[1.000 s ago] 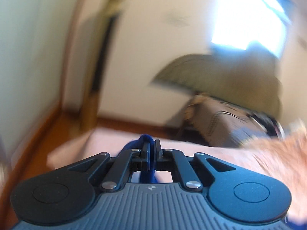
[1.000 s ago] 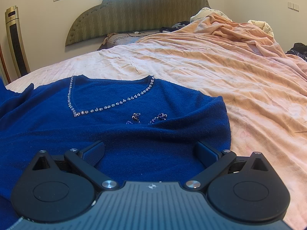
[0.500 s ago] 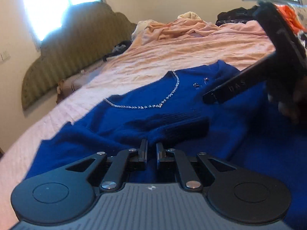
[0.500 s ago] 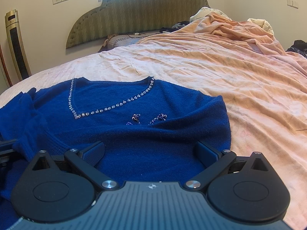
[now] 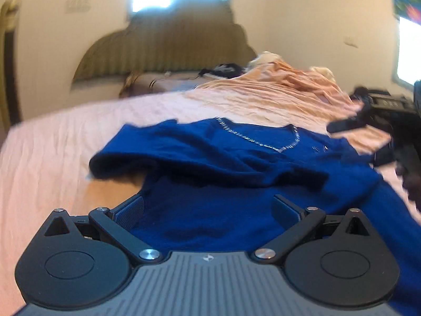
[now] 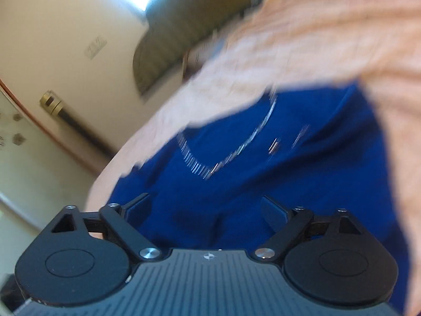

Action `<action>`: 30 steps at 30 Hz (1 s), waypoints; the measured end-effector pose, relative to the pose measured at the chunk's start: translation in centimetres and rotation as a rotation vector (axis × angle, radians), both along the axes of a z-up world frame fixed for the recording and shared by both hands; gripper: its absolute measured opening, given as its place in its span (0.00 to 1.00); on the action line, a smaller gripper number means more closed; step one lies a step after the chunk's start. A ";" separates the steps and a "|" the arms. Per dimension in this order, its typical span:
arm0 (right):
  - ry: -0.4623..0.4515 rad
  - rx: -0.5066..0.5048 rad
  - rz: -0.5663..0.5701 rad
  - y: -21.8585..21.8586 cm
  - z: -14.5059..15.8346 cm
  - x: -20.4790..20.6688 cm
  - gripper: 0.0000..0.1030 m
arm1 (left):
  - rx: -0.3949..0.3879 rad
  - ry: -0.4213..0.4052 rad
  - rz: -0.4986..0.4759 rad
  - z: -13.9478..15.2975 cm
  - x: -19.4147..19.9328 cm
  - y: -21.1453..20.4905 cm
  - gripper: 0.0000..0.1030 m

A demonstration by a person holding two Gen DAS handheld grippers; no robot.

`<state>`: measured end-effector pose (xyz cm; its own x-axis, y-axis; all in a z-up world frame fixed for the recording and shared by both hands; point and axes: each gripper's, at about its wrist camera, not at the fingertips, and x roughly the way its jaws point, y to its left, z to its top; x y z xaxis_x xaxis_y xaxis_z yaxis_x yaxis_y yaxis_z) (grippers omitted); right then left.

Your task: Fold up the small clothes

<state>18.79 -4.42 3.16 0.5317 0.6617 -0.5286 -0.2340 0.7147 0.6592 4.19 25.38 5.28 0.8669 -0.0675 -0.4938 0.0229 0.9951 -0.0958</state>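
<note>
A blue knit sweater [image 5: 236,197] with a rhinestone V-neckline [image 5: 263,142] lies flat on the pink bedsheet [image 5: 52,158]. Its left sleeve [image 5: 163,158] lies folded across the chest. My left gripper [image 5: 208,210] is open just above the sweater's lower body, with nothing between its fingers. In the right wrist view the same sweater [image 6: 263,184] fills the middle, blurred and tilted, and my right gripper [image 6: 205,210] hangs open over it. The right gripper's body [image 5: 389,131] shows at the right edge of the left wrist view.
A peach blanket [image 5: 276,97] is bunched on the far right of the bed. A padded green headboard [image 5: 163,52] and a pillow [image 5: 163,84] stand at the back. Dark clothes [image 5: 226,68] lie near the headboard. The bed's left edge [image 6: 105,173] drops to the floor.
My left gripper carried the sleeve across the sweater, let it go and now stands open. The right gripper, still open, has swung and tilted, so its view is blurred.
</note>
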 end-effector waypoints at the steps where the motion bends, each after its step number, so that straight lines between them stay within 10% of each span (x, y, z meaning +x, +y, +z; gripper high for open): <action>1: 0.019 0.001 0.020 0.6 -0.2 0.3 0.73 | -0.026 0.025 0.012 -0.1 0.3 0.5 1.00; 7: 0.038 -0.064 0.043 3.0 -1.0 1.6 0.64 | -0.138 0.055 0.029 -0.8 0.9 1.8 1.00; 30: -0.158 -0.219 0.135 4.2 0.5 -0.3 0.10 | -0.176 0.039 0.051 -0.8 0.7 2.4 1.00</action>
